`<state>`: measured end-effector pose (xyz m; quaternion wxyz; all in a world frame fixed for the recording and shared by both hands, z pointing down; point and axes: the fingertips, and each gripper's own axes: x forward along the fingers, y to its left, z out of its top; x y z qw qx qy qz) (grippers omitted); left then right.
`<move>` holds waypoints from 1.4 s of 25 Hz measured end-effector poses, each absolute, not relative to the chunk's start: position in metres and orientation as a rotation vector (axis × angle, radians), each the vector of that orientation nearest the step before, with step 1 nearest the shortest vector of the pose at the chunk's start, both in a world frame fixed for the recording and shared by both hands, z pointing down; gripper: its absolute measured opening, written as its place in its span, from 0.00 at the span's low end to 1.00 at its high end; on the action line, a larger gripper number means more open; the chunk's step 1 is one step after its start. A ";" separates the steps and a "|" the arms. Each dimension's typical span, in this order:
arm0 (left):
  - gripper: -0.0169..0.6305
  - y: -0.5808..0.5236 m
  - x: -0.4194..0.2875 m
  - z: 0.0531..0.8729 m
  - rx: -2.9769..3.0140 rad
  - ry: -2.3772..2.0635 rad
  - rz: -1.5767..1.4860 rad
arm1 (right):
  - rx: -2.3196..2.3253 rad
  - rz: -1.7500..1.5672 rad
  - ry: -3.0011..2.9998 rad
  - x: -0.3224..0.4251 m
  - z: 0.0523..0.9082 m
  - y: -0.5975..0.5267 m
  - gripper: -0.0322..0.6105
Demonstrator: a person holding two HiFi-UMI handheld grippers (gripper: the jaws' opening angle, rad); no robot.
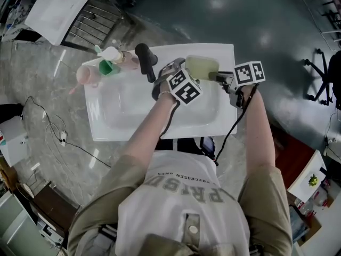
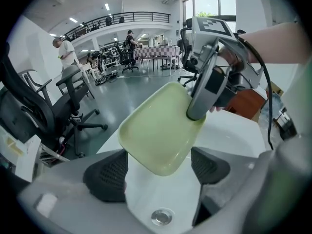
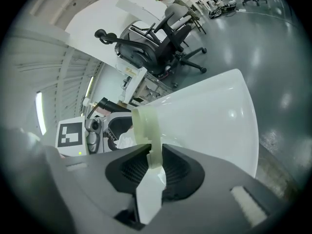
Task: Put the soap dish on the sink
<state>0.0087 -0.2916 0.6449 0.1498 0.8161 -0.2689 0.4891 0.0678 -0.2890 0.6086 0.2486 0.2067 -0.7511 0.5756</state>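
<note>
Left gripper (image 2: 158, 172) jaws apart, empty; soap dish (image 2: 158, 128) tilted, apparently still airborne over sink (image 1: 106, 116) at 1 o'clock, edge pinched in right gripper (image 3: 155, 167); judged nearly there, with set-down and release left.

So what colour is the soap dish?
The soap dish is a pale yellow-green, plain with no pattern. It shows best in the left gripper view.

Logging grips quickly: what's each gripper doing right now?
Left gripper: open, holding nothing.
Right gripper: closed on the rim of the soap dish.
</note>
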 end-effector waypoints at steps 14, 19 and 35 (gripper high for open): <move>0.68 -0.299 0.013 0.658 2.297 -0.760 1.414 | 0.587 1.612 -1.947 0.074 0.632 -0.306 0.16; 0.68 -0.300 0.014 0.660 2.281 -0.754 1.418 | 0.600 1.607 -1.917 0.076 0.637 -0.309 0.16; 0.68 -0.303 0.020 0.666 2.253 -0.743 1.439 | 0.654 1.586 -1.845 0.082 0.644 -0.319 0.18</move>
